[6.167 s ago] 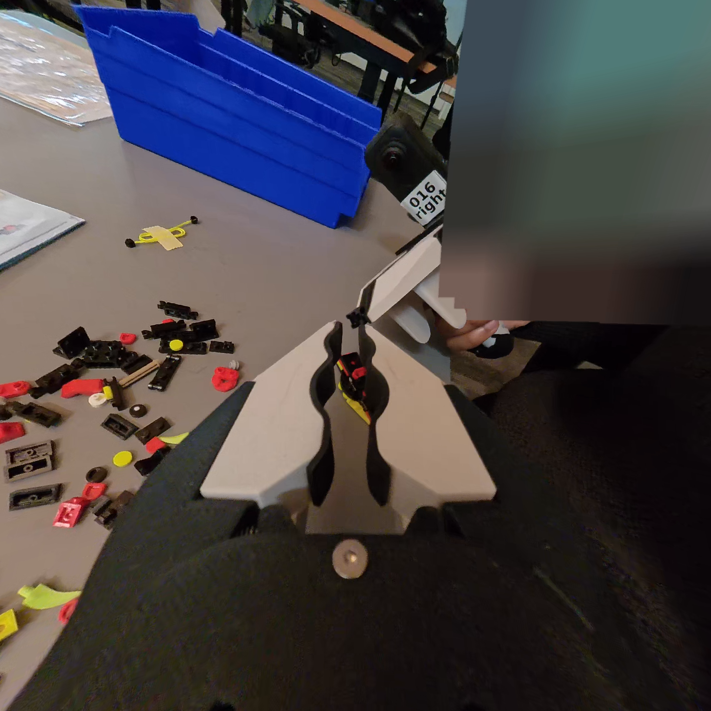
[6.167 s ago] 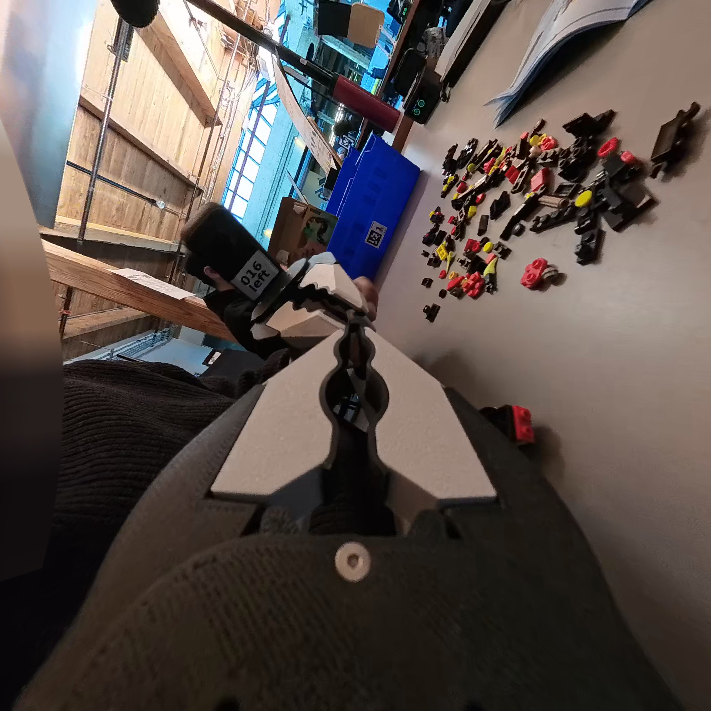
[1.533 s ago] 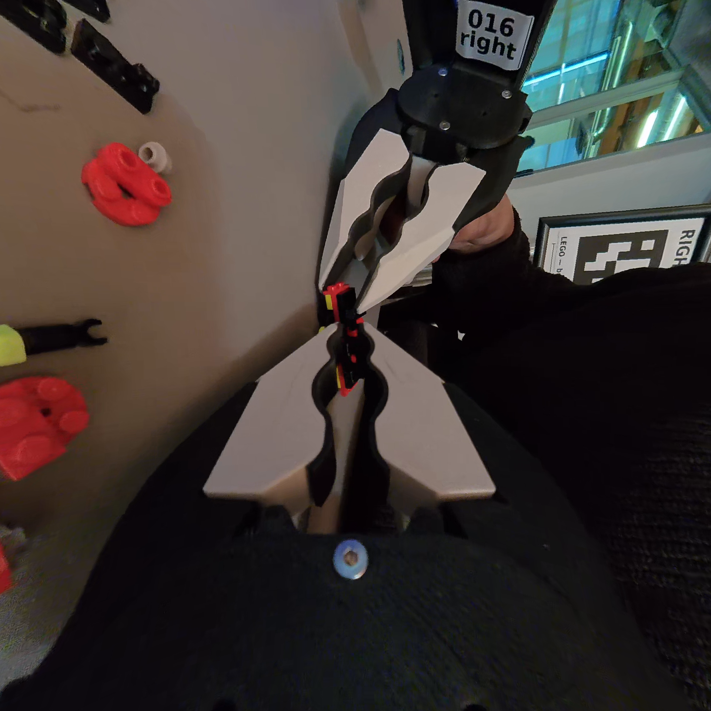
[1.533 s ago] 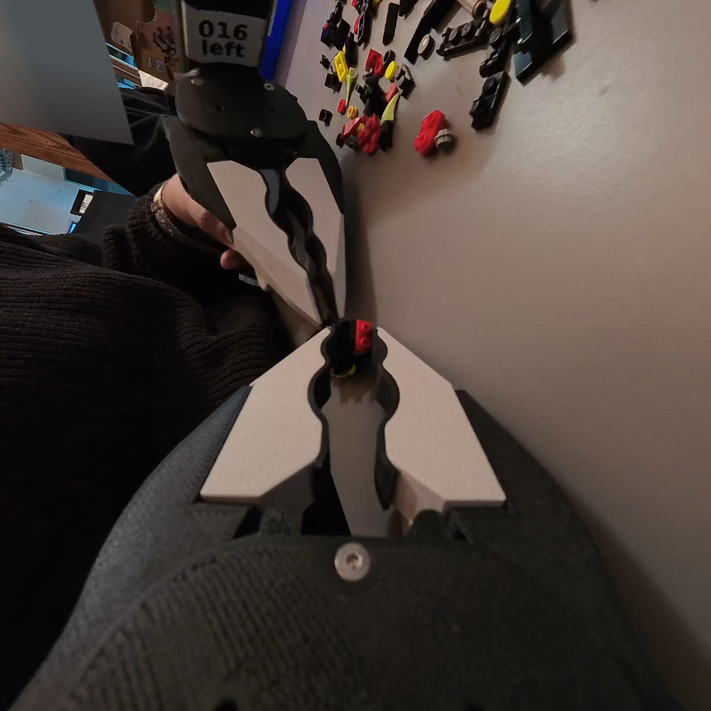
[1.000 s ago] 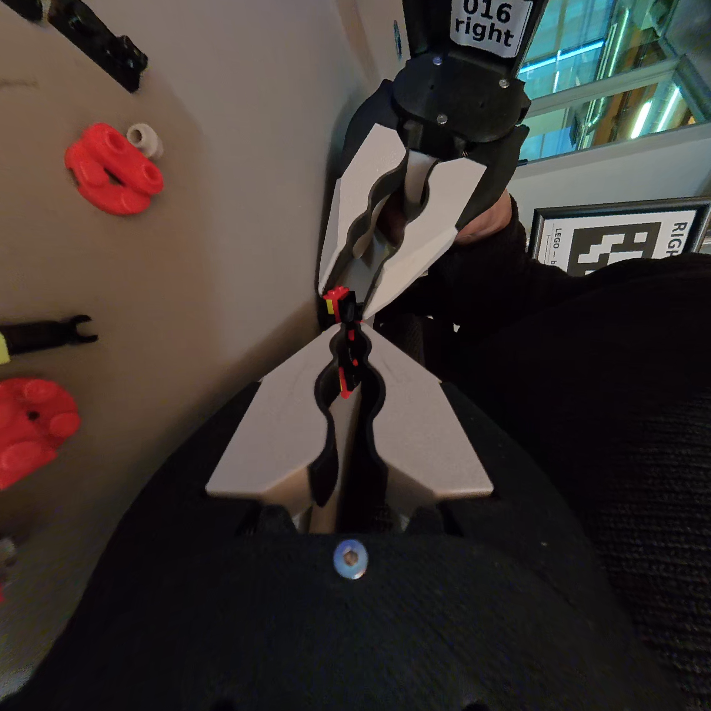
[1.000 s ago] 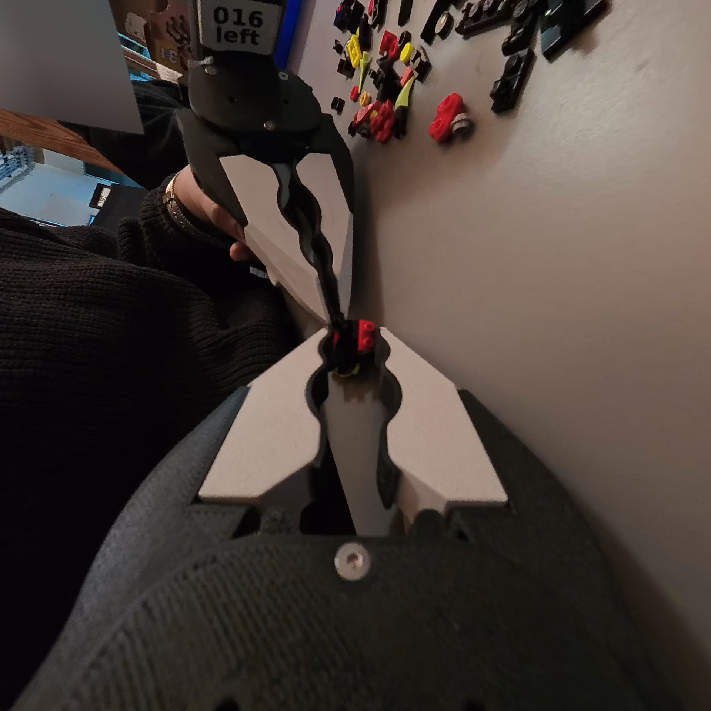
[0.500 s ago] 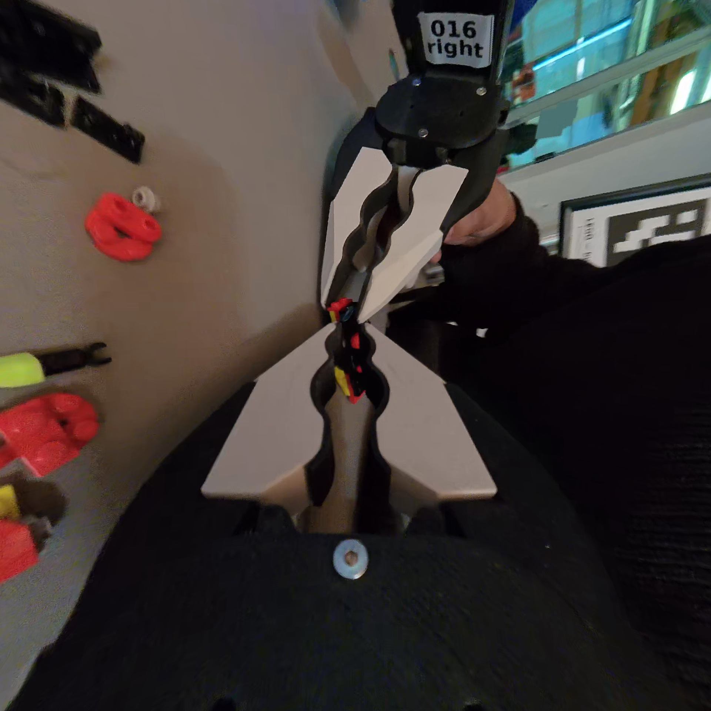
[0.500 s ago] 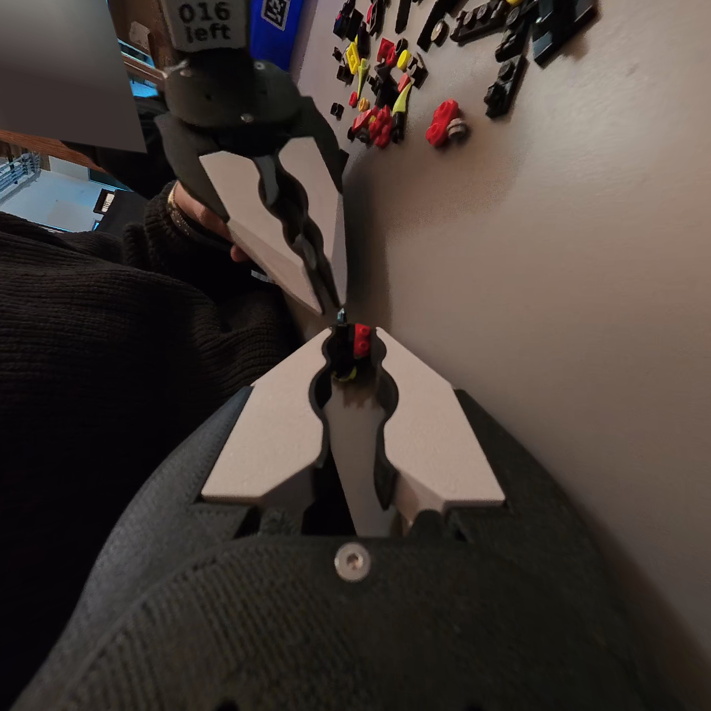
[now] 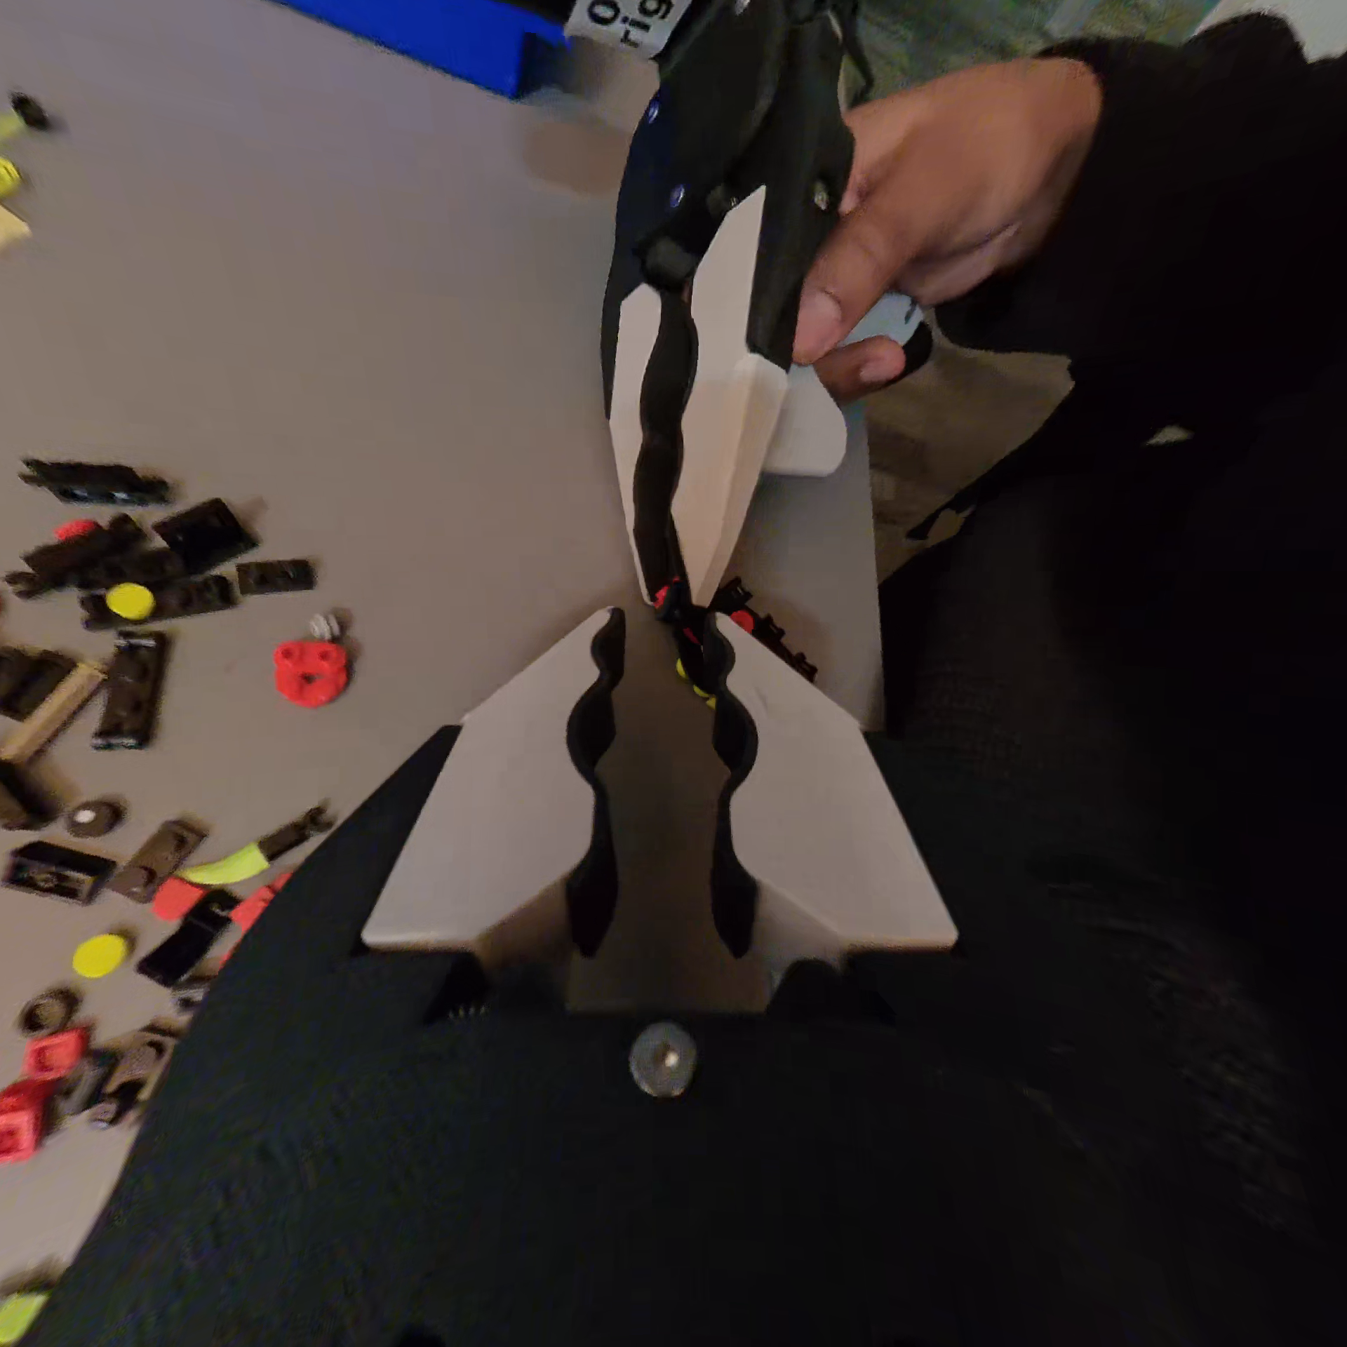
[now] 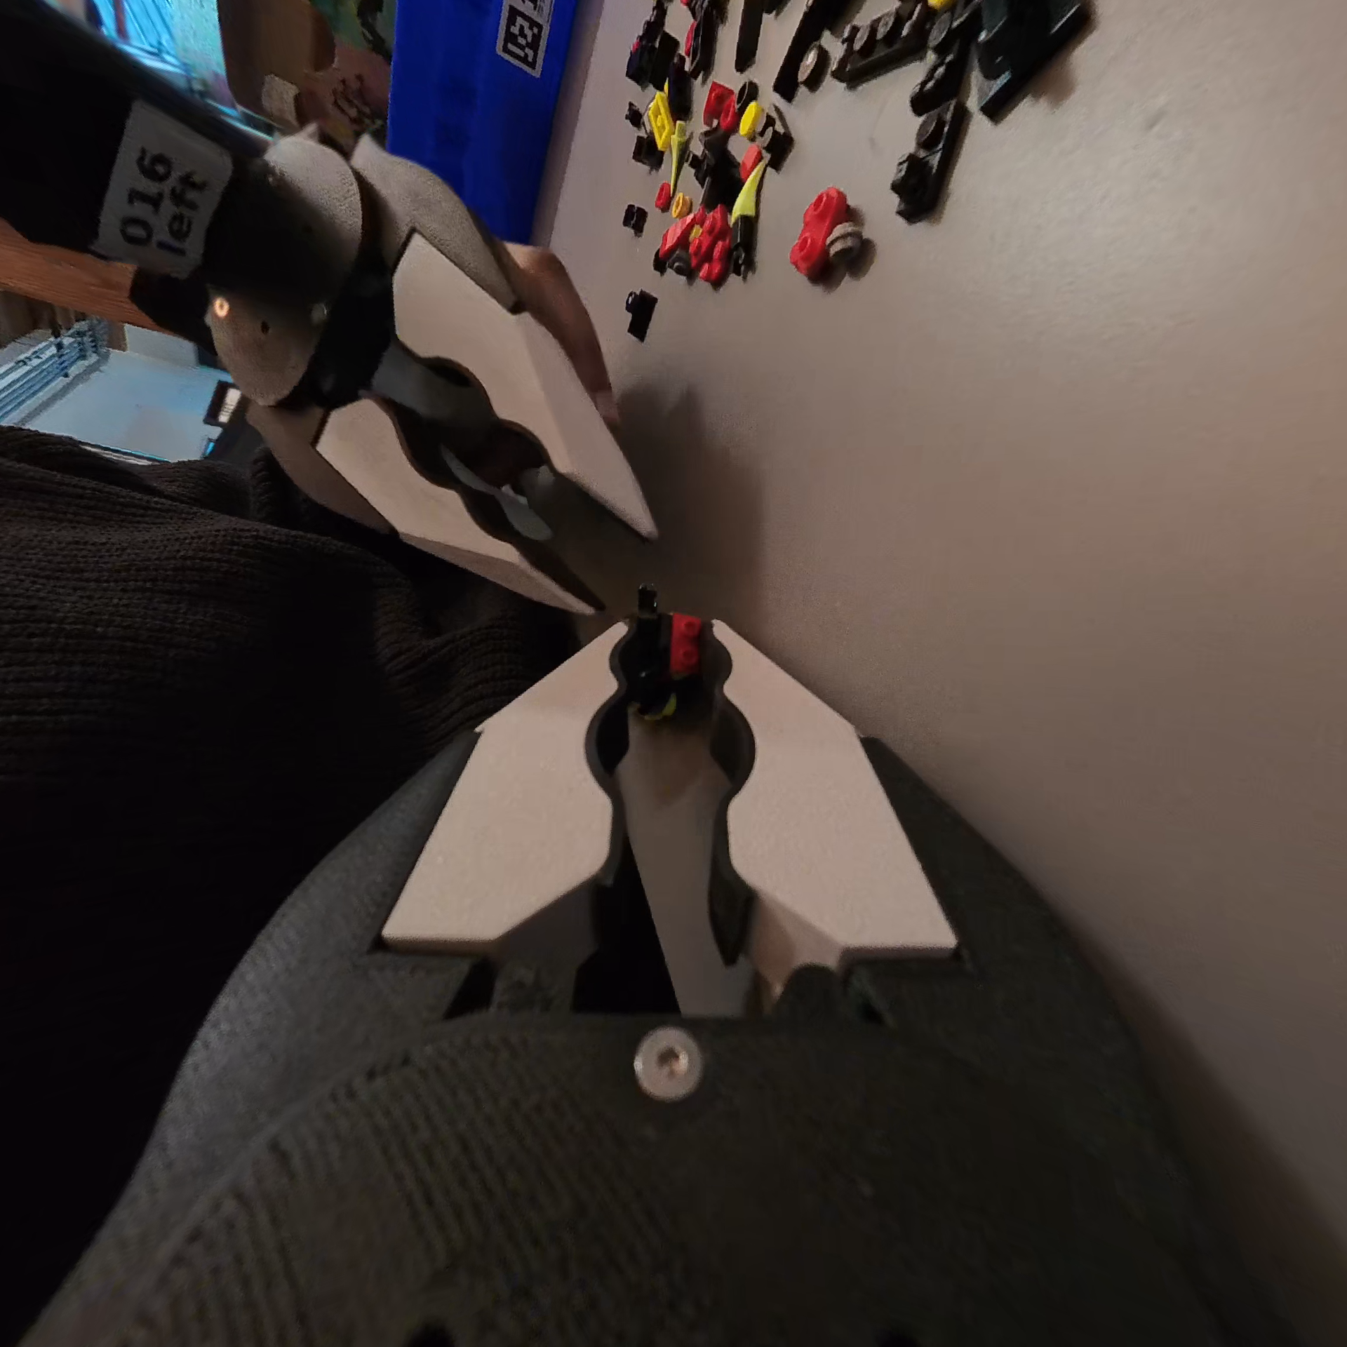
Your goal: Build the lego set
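My right gripper (image 10: 670,625) is shut on a small assembly of black, red and yellow bricks (image 10: 681,645), held just above the grey table (image 10: 1020,510). My left gripper (image 9: 662,619) is open and holds nothing. In the left wrist view the right gripper (image 9: 674,594) comes down from above with the assembly (image 9: 689,641) at its tips. The assembly lies close against the inner side of my left gripper's right finger (image 9: 729,700). The right wrist view shows the left gripper (image 10: 625,570) open, its tips just clear of the assembly.
Loose black, red and yellow bricks (image 9: 131,583) are scattered on the table to the left, among them a red rounded piece (image 9: 310,670). A black and red piece (image 9: 772,641) lies near the table edge. A blue bin (image 10: 466,109) stands at the back. A hand (image 9: 947,182) grips the right gripper. My left tips are roughly 8 centimetres from the red rounded piece (image 9: 310,670).
My left gripper has opened and let go of the assembly, then swung away from it. My right gripper has kept its hold on the assembly.
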`<action>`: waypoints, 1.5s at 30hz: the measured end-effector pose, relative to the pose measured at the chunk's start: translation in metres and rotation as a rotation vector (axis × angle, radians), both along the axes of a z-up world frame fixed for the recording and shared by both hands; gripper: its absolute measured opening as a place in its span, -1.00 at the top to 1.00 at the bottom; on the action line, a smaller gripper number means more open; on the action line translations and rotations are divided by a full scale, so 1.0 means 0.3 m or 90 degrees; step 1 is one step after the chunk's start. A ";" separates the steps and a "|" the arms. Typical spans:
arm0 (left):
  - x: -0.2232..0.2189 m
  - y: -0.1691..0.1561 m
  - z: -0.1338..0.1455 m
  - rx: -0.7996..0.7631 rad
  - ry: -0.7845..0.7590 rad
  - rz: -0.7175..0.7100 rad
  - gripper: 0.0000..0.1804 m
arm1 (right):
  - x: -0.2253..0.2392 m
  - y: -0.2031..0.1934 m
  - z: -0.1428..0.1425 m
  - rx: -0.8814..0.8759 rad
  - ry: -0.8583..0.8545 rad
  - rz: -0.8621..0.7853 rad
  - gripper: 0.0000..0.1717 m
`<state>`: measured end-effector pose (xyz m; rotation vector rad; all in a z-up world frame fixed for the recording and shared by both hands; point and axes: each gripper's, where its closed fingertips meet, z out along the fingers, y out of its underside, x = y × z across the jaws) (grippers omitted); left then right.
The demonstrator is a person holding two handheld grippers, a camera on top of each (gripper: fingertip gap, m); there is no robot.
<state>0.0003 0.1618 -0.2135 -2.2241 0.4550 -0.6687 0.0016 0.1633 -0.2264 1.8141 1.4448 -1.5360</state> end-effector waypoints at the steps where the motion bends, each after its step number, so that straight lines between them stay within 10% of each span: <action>1: -0.004 0.002 -0.004 0.009 0.019 0.000 0.78 | 0.000 0.000 0.001 -0.004 -0.001 -0.001 0.83; 19: 0.018 0.003 -0.037 0.087 0.162 -0.054 0.92 | 0.004 -0.006 -0.002 -0.004 -0.007 0.003 0.83; 45: 0.034 -0.041 -0.024 0.008 0.096 -0.084 0.93 | 0.004 -0.005 0.003 -0.009 -0.005 -0.003 0.71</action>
